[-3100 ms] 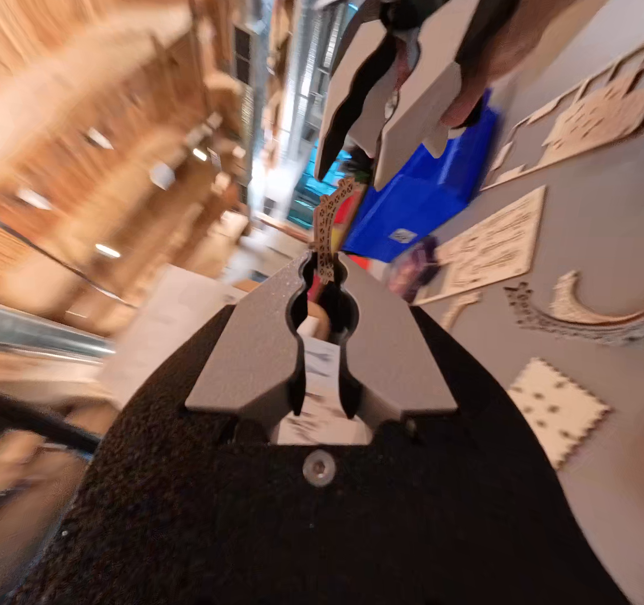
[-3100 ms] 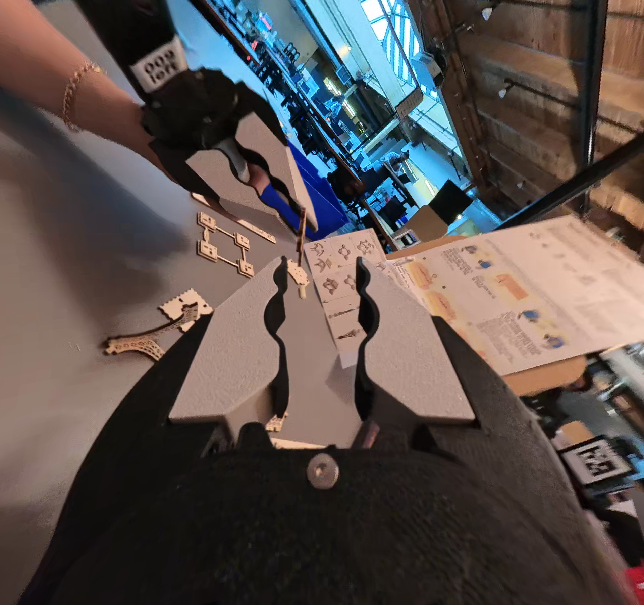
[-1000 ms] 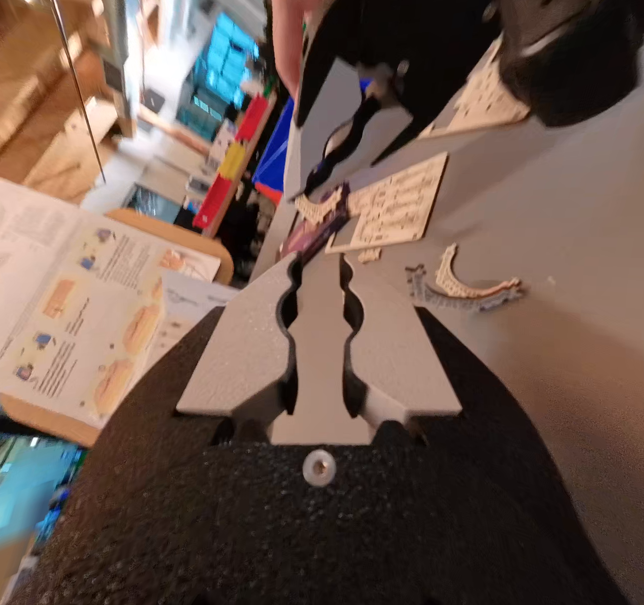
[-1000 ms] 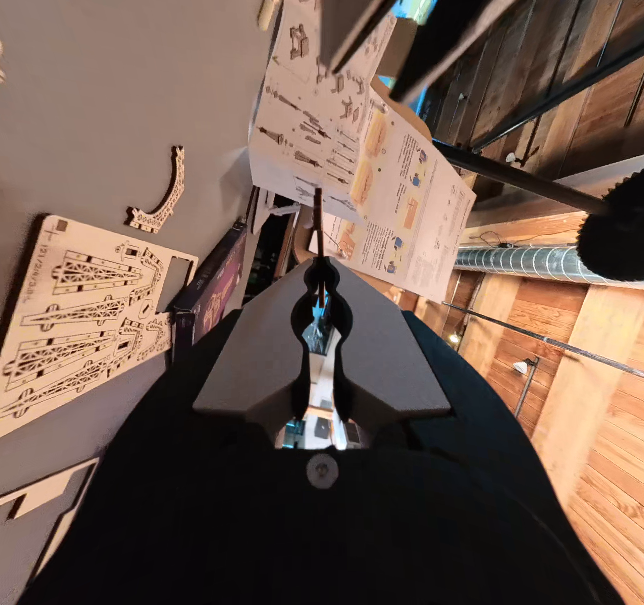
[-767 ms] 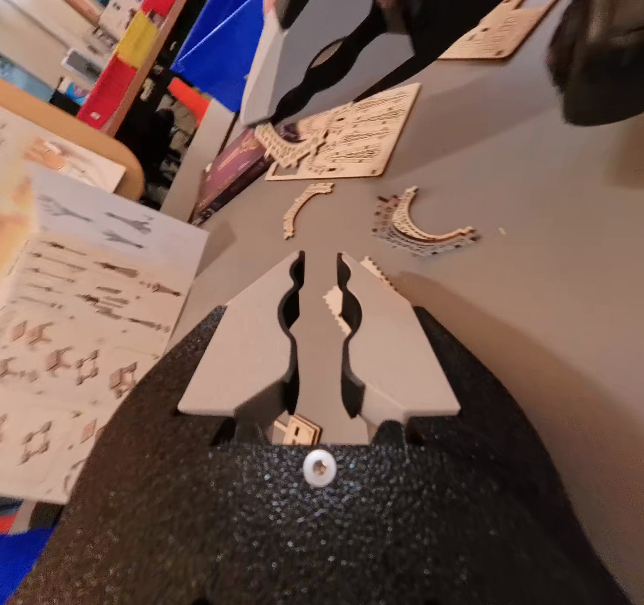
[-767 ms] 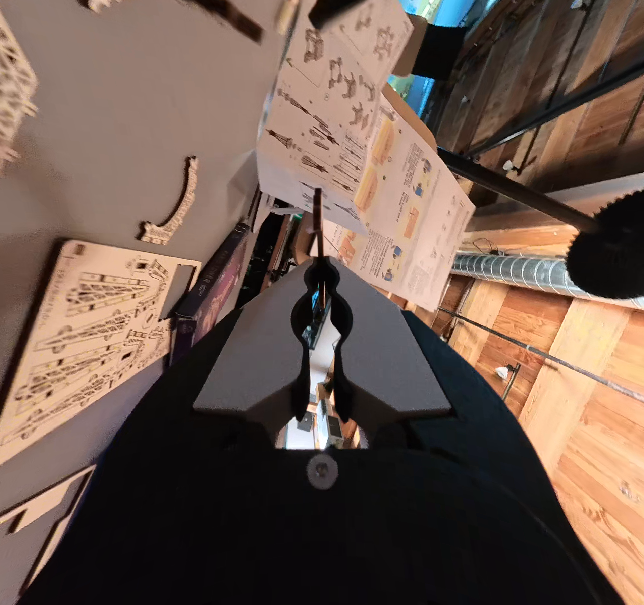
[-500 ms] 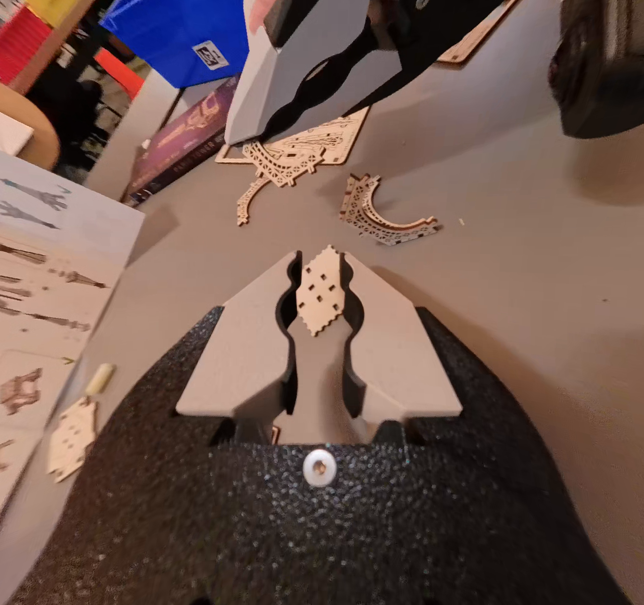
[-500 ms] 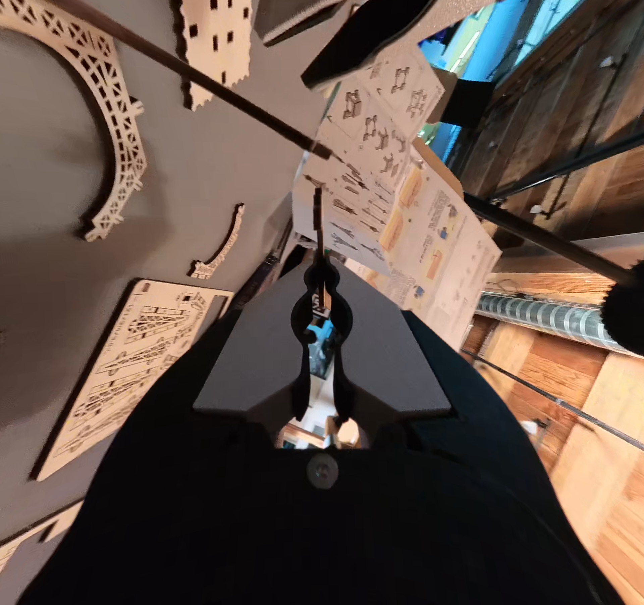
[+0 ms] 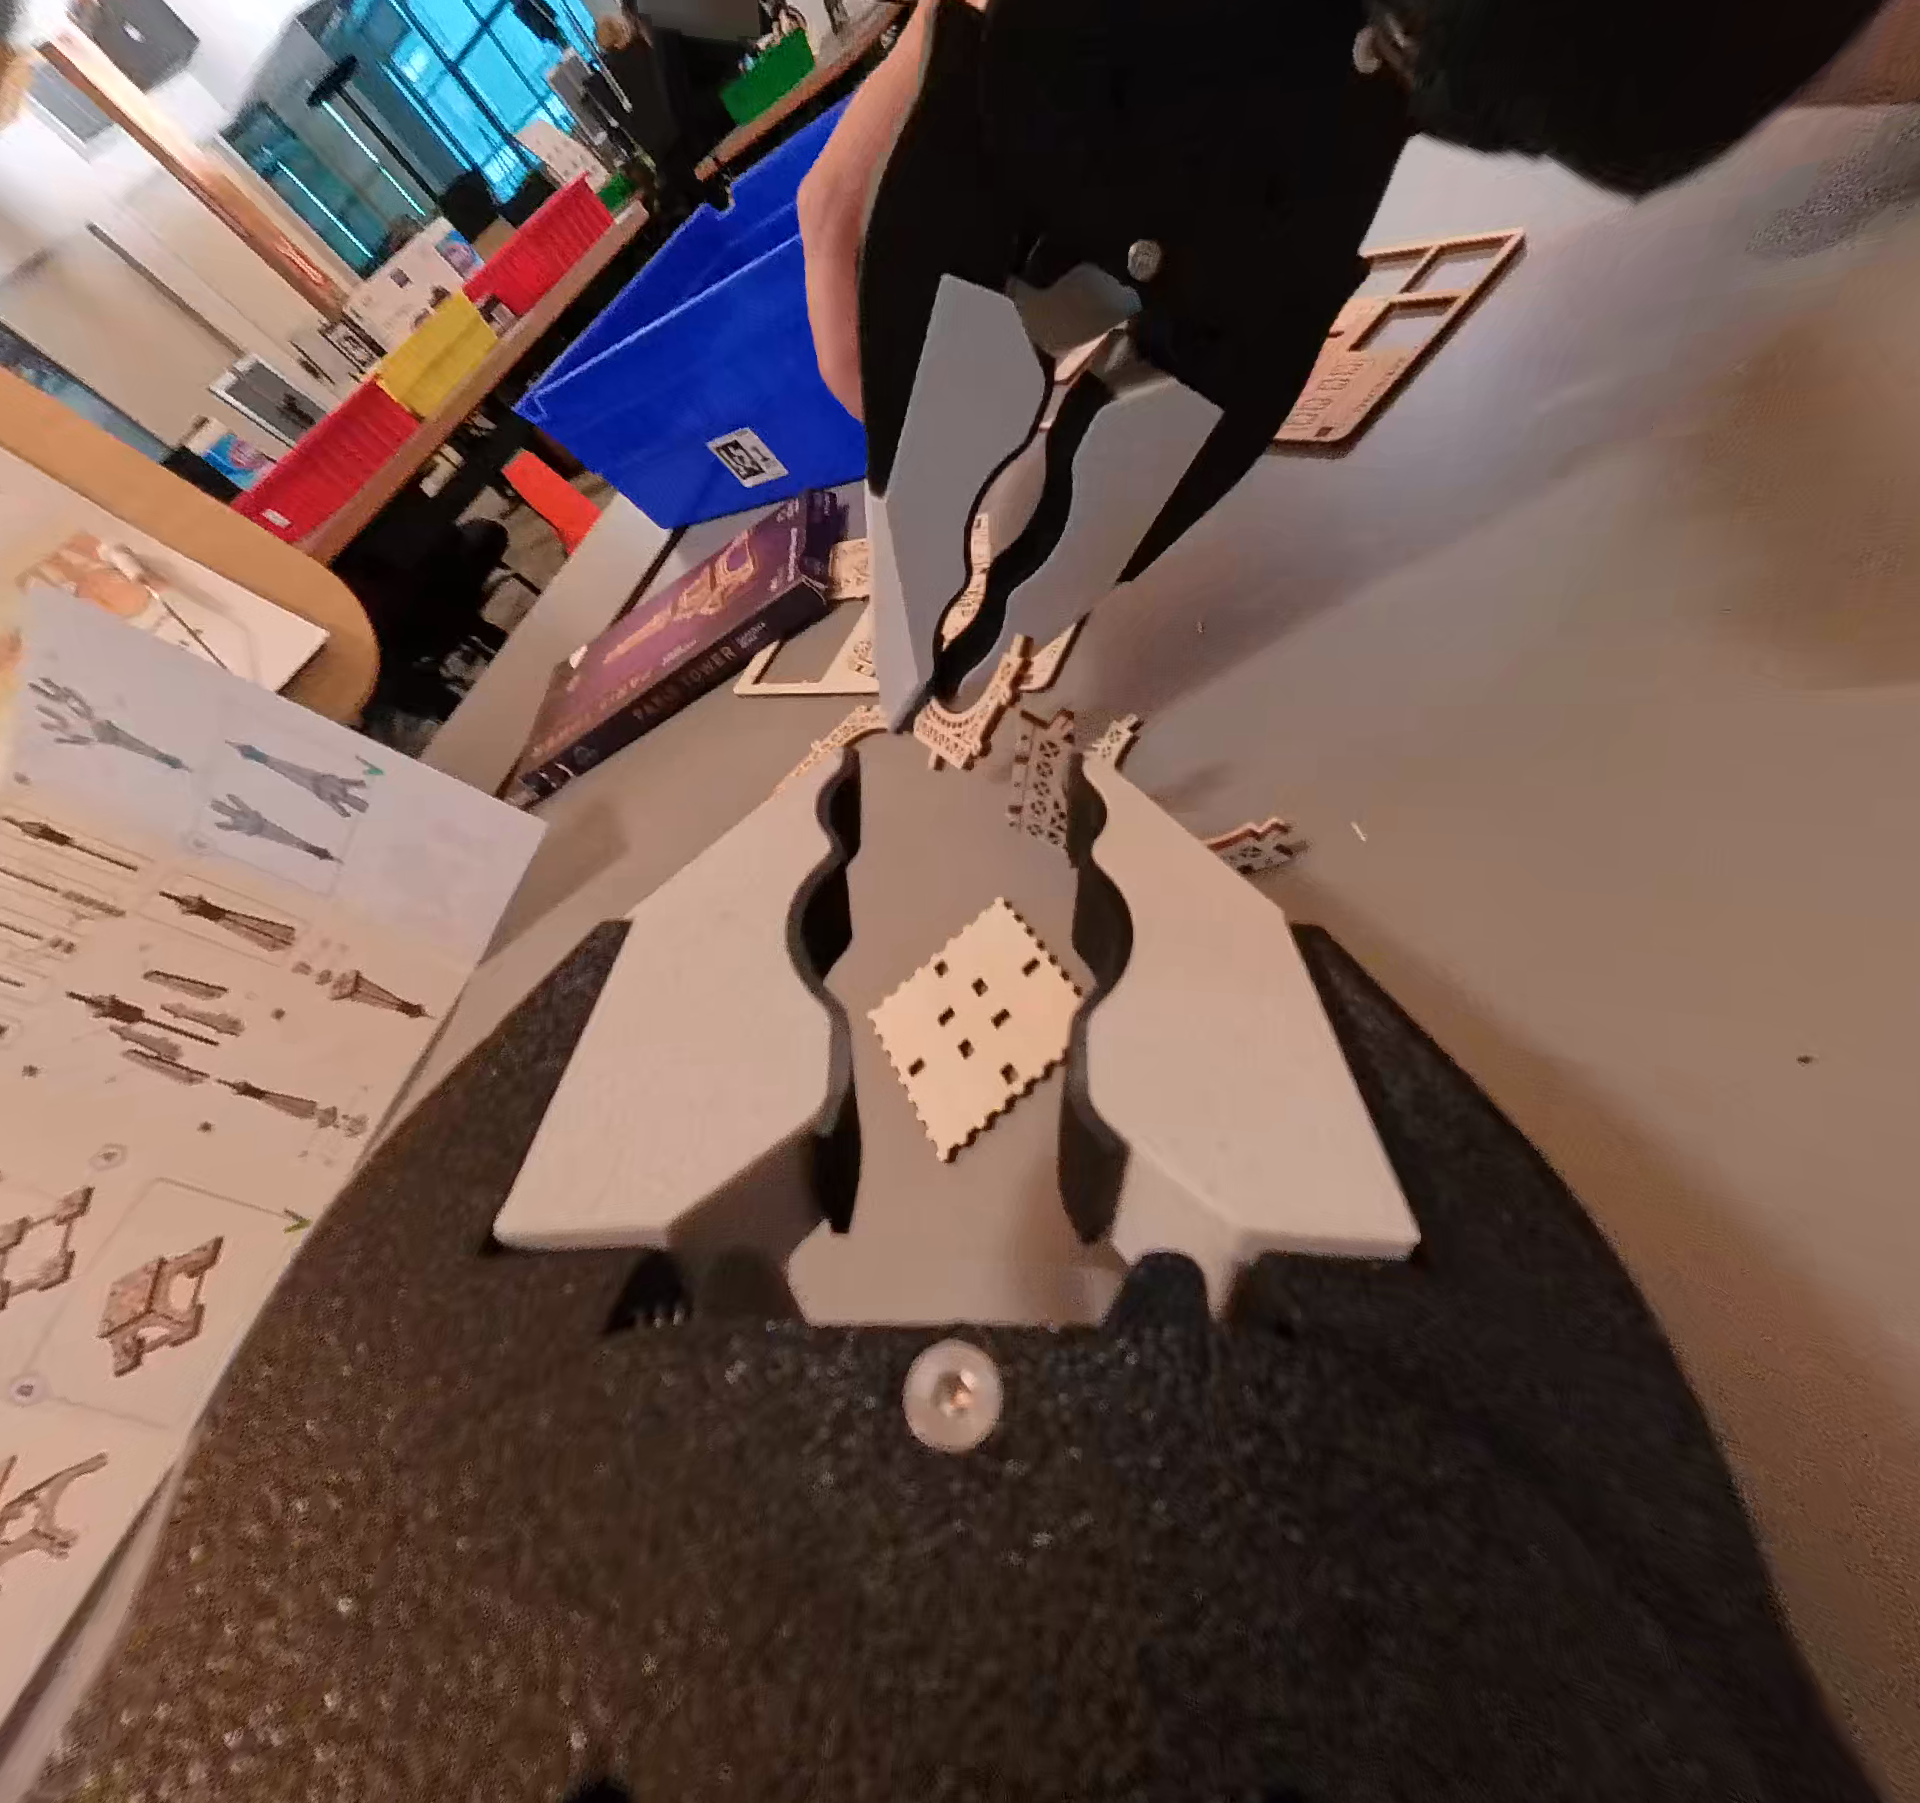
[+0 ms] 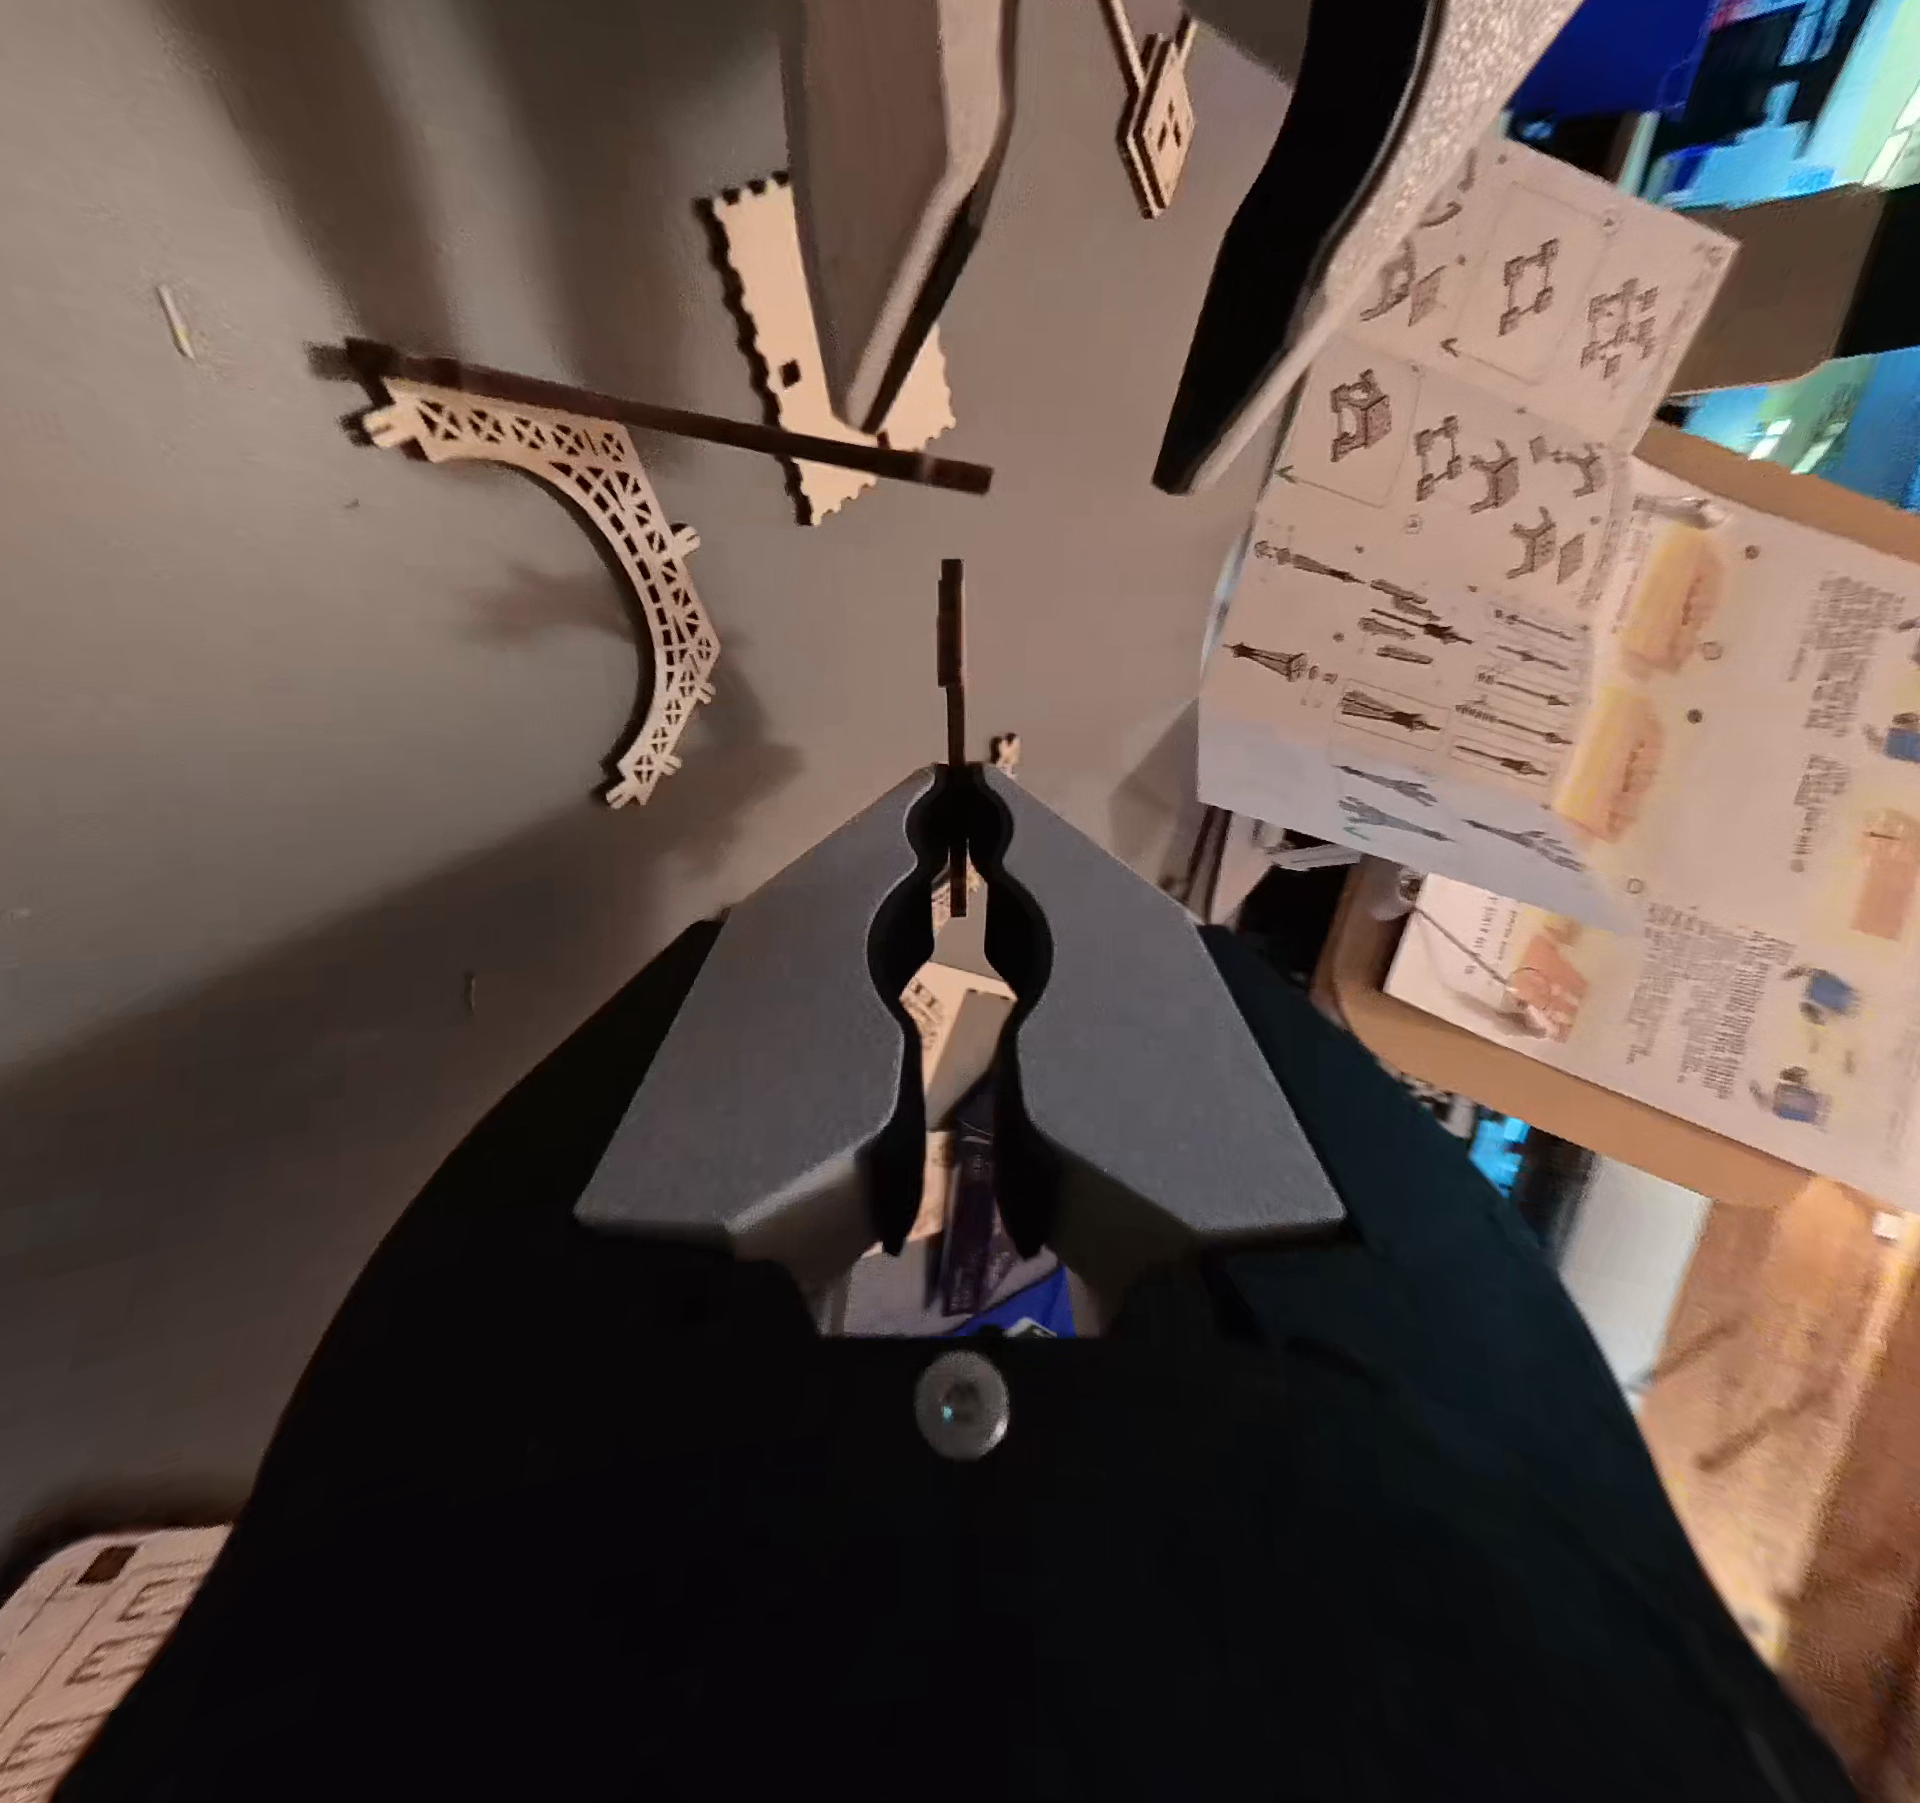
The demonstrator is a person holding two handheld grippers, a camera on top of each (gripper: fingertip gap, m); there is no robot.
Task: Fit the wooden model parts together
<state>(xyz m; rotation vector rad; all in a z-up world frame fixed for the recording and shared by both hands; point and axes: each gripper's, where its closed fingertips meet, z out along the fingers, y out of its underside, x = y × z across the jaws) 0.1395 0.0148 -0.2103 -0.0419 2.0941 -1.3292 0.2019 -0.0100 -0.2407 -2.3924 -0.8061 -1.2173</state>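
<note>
Grey-fingered left hand-held gripper (image 9: pixel 966 797) straddles square plate (image 9: pixel 977 1026), fingers apart.

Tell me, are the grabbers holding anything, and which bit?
The right gripper pinches a thin lattice wooden piece by its lower end, edge-on. The left gripper is open, holding nothing, over the square plate.

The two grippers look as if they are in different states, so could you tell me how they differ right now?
The left gripper is open and empty, over the square wooden plate lying flat on the table. The right gripper is shut on a thin lattice piece, held edge-on. Both have grey fingers.
</note>
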